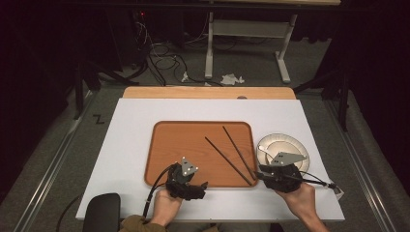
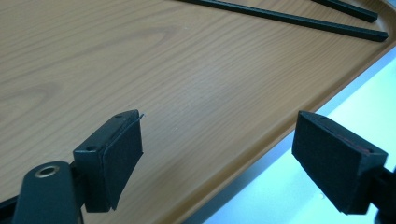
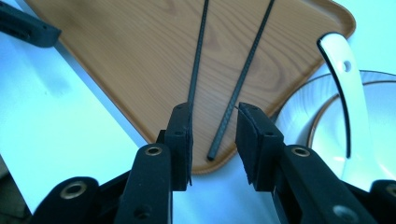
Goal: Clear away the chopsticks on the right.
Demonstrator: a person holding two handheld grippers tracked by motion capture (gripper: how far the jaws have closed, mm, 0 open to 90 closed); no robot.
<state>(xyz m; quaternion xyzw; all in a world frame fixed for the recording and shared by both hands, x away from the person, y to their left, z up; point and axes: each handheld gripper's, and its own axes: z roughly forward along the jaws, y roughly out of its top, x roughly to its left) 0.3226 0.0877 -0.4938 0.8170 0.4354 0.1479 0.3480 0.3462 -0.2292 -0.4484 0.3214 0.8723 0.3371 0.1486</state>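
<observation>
Chopsticks, two thin black sticks [image 1: 231,153] splayed flat on the right half of the wooden tray [image 1: 174,145], near ends bracketed by the right tool [image 3: 214,135], half-open for pinching, left tool [image 2: 217,154] wide apart over the tray's front rim.

Dim room, table [image 1: 135,125] lit from overhead, bluish glare in gripper views, near jaws soft

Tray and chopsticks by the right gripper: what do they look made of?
The tray looks like wood or a wood-print laminate: brown grain lines, smooth moulded rim with soft sheen; I cannot tell which. The chopsticks look like black plastic or composite, matte, with a fine ribbed texture along the shaft.
</observation>
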